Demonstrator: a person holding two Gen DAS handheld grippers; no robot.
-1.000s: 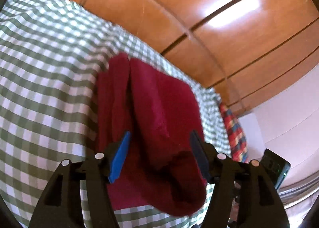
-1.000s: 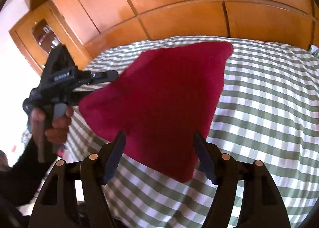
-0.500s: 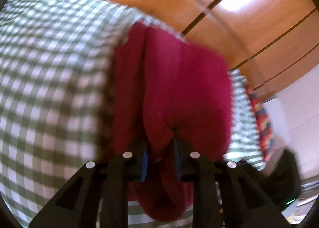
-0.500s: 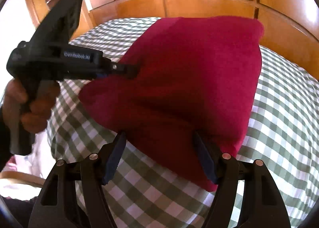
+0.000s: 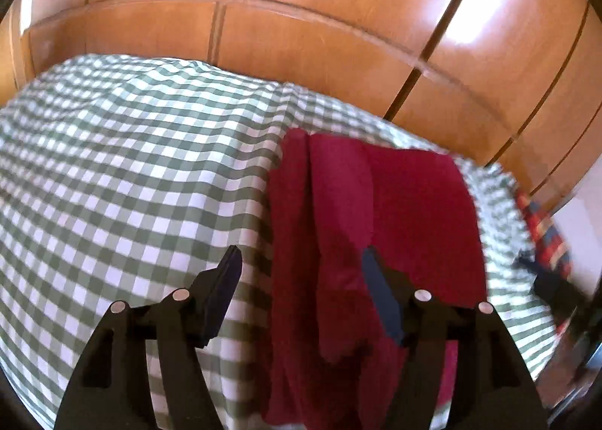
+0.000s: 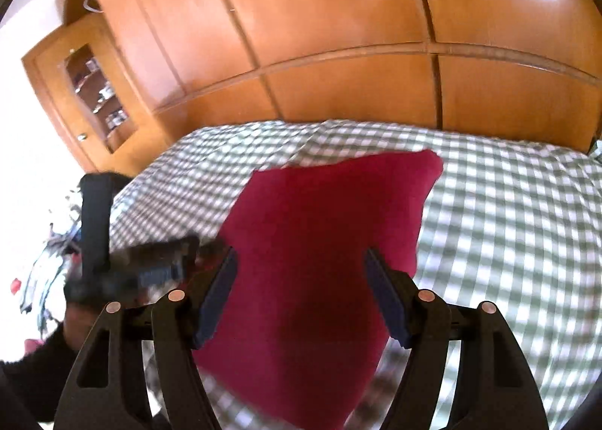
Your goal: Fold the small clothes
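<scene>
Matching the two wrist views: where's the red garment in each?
Left wrist: red garment, right of centre, running to the bottom edge.
Right wrist: red garment, centre, between the open jaws.
Shared landmark: green checked bedcover beneath it, backed by the wooden wardrobe.

Red cloth on checked bedspread

A green-checked bedspread lies before a wooden wardrobe.

I saw one small red cloth lying folded on the checked bed cover. It lay flat, with a long fold down one side, near the cover's edge.
</scene>
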